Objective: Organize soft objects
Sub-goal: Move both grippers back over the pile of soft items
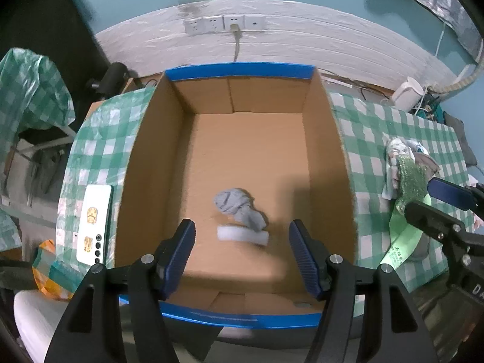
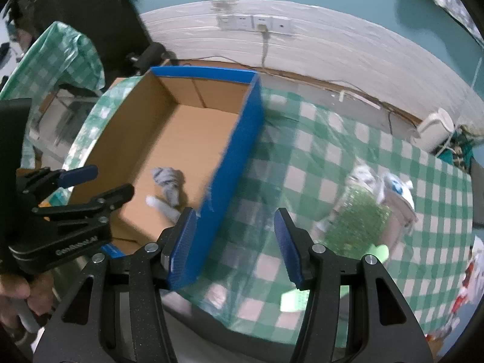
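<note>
Resting in cardboard box — grey sock, white roll

A green-and-white checked cloth is covering the table. A white remote control is lying on it beside the box. Four white wall sockets are sitting on the wall behind, one holding a plugged-in cable. A white kettle is standing at the far corner.

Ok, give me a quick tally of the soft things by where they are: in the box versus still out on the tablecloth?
In the cardboard box: 2, a grey sock and a white roll.
On the tablecloth: 2 that I can tell apart, a green knitted piece and a patterned white cloth; the pile may hide more.
Total: 4
</note>
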The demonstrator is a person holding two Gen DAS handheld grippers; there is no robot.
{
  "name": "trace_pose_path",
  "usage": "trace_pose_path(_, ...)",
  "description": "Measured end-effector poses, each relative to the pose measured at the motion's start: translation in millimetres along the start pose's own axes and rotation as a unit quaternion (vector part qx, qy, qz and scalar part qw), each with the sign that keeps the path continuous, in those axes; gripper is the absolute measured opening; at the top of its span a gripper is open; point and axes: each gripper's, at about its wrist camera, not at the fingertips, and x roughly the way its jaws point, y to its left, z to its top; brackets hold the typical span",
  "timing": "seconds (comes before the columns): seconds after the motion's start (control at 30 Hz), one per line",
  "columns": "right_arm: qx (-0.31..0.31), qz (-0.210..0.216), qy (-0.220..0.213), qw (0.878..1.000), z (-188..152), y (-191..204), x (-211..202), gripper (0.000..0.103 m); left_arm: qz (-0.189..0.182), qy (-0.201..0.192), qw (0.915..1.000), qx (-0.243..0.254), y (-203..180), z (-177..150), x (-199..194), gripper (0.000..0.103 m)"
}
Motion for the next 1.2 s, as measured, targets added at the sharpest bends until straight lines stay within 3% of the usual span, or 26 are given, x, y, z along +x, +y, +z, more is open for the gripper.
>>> trace_pose_path(0.77,0.096,-0.052,0.030,0.994,-61.8,-129.2,-10.2,0.055,-0.024,-0.016,0.9966,0.078,-89.5,6.0,-13.0,0.072)
trace_pose_path(1.2,0.137,-0.043,0.058,0.988,-88.1,-153.6,16.4,0.055,-0.030,0.007,0.9923,0.120,-138.6,1.9,7.4,0.072)
